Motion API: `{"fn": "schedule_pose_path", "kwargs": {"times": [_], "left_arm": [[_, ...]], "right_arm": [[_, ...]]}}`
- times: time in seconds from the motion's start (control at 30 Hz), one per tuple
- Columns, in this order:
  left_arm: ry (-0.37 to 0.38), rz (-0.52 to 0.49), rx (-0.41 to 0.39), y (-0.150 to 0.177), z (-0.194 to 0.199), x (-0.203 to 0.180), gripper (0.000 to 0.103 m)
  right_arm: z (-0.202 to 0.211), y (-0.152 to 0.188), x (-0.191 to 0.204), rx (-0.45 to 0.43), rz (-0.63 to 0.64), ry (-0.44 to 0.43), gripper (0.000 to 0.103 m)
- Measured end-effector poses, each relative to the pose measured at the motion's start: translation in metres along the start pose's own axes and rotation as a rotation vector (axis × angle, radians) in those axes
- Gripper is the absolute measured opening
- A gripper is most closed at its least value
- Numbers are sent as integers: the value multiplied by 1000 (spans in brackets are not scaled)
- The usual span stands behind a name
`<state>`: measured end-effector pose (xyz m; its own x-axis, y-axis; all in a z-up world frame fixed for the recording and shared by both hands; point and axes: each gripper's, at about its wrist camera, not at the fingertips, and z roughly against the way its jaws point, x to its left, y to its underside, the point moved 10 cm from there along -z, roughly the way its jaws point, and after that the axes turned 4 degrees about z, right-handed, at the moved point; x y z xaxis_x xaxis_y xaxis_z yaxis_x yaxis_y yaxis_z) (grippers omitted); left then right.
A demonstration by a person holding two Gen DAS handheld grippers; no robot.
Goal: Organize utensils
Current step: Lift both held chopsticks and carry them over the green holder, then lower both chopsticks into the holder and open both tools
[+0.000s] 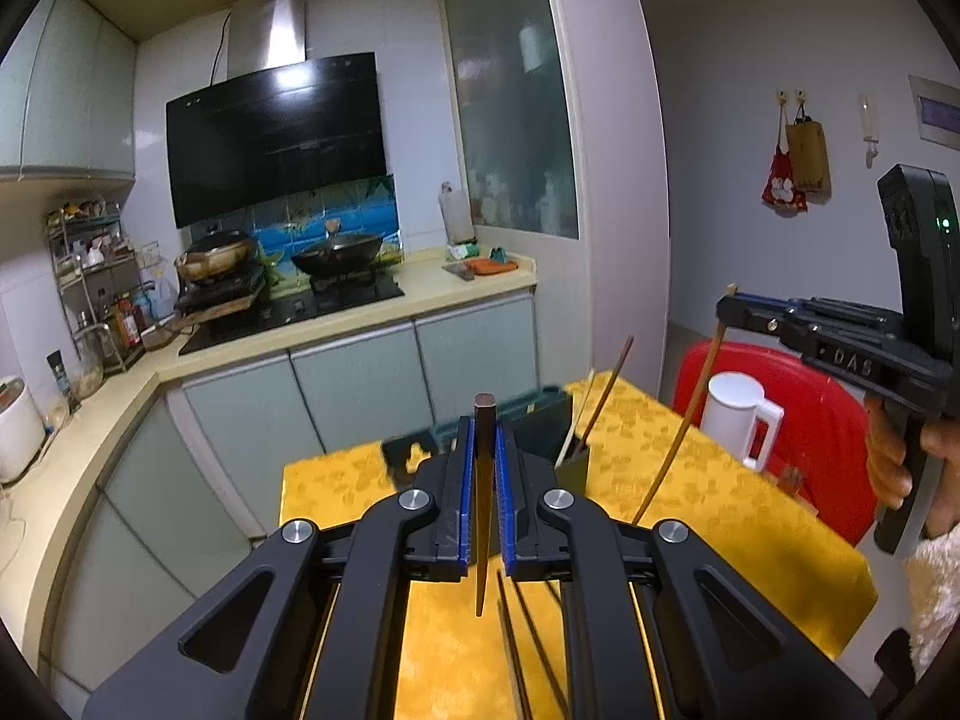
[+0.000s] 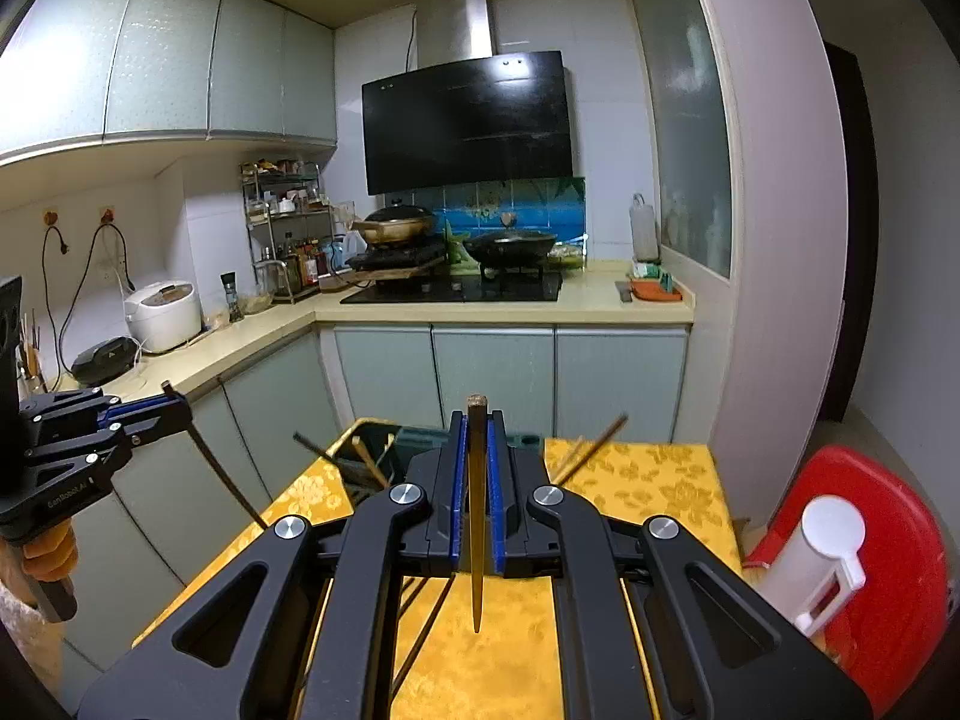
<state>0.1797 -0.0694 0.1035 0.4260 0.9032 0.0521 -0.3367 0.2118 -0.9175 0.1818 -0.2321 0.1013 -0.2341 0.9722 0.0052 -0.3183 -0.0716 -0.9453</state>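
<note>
My left gripper (image 1: 485, 432) is shut on a dark brown chopstick (image 1: 483, 516) held upright above the yellow table (image 1: 690, 480). My right gripper (image 2: 477, 426) is shut on another brown chopstick (image 2: 477, 516), also upright; in the left wrist view the right gripper (image 1: 729, 306) holds its chopstick (image 1: 678, 420) high over the table's right side. In the right wrist view the left gripper (image 2: 174, 402) shows at the left with its chopstick (image 2: 219, 468). A dark green utensil holder (image 1: 558, 426) at the table's far edge holds several chopsticks. Loose chopsticks (image 1: 516, 630) lie on the table below.
A white mug (image 1: 741, 420) stands in front of a red plastic stool (image 1: 810, 420) at the table's right. Kitchen counter (image 2: 504, 309) with stove, pans and cabinets lies beyond the table. A rice cooker (image 2: 163, 315) sits on the left counter.
</note>
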Motion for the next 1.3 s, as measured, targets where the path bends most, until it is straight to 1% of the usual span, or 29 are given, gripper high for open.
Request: {"fn": "schedule_pose_path", "kwargs": {"times": [0.23,0.37,0.5,0.73,0.9,1.03,1.3], "left_arm": [[20,0,-28,-40,-21,-10,7],[33,30,-43,-60,-34,-11,7],[19,50,-59,-77,-50,-7,7],[-17,99,-67,-95,-87,7,7],[-20,111,-41,-90,-110,10,7],[-41,92,-8,-73,-130,10,7],[-58,119,81,-29,-167,18,7]], "right_arm": [[-15,-38,-4,-38,12,1,7],[-25,-55,-9,-58,10,5,7],[-38,-65,-14,-63,12,17,7],[-61,-73,-23,-54,-2,36,7],[-79,-67,-28,-28,10,61,7],[-95,-53,-31,15,9,62,7],[-130,-17,-25,110,12,52,7]]}}
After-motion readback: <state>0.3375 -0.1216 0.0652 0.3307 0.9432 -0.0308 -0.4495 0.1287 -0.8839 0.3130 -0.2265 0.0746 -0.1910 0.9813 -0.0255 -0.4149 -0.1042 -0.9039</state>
